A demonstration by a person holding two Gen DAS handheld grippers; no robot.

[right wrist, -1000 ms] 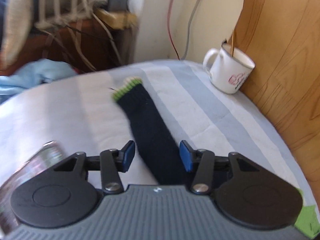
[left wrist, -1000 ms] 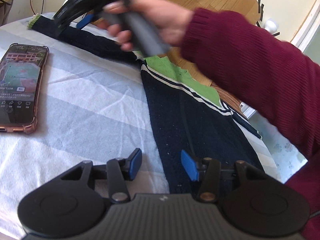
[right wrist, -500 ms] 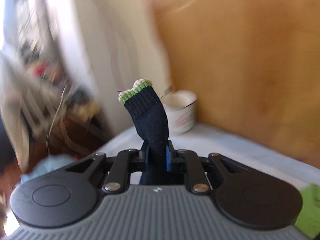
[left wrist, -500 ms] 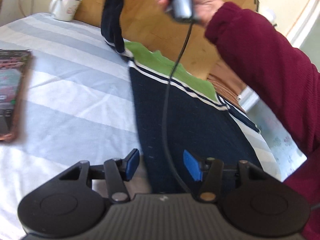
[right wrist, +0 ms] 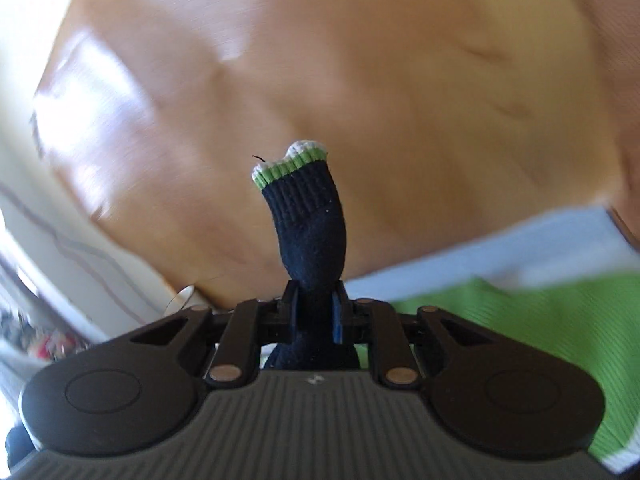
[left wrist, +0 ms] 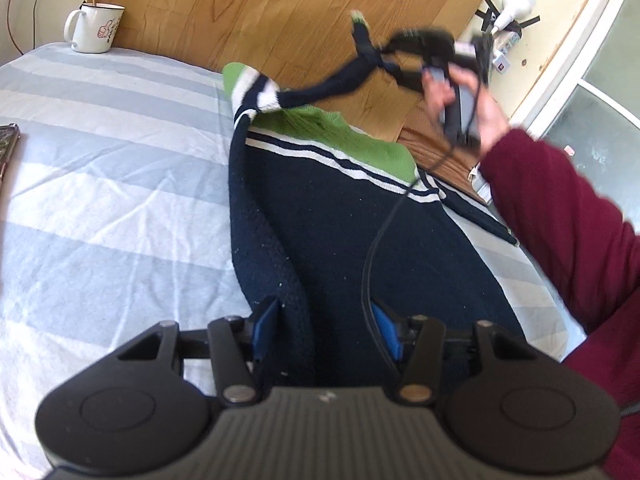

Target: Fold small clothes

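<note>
A navy knit sweater (left wrist: 340, 232) with a green, white-striped yoke lies flat on the striped bed sheet (left wrist: 100, 200). Its left sleeve (left wrist: 340, 76) is lifted and stretched to the right across the yoke. My right gripper (left wrist: 384, 54), held in a hand, pinches that sleeve just below the green-edged cuff. In the right wrist view the sleeve (right wrist: 308, 216) stands up between the pads of the right gripper (right wrist: 316, 308); the jaws are opening slightly but still press on it. My left gripper (left wrist: 324, 326) is open over the sweater's lower left edge, with the fabric between its fingers.
A white mug (left wrist: 96, 28) stands at the far left of the bed against the wooden headboard (left wrist: 260, 12). A phone (left wrist: 8, 144) lies at the left edge. A black cable (left wrist: 372, 248) hangs across the sweater. A maroon-sleeved arm (left wrist: 560, 220) fills the right side.
The right gripper shut on the sleeve at far left, lifted it and swung it rightward across the sweater. The left gripper slid right onto the sweater's lower edge.
</note>
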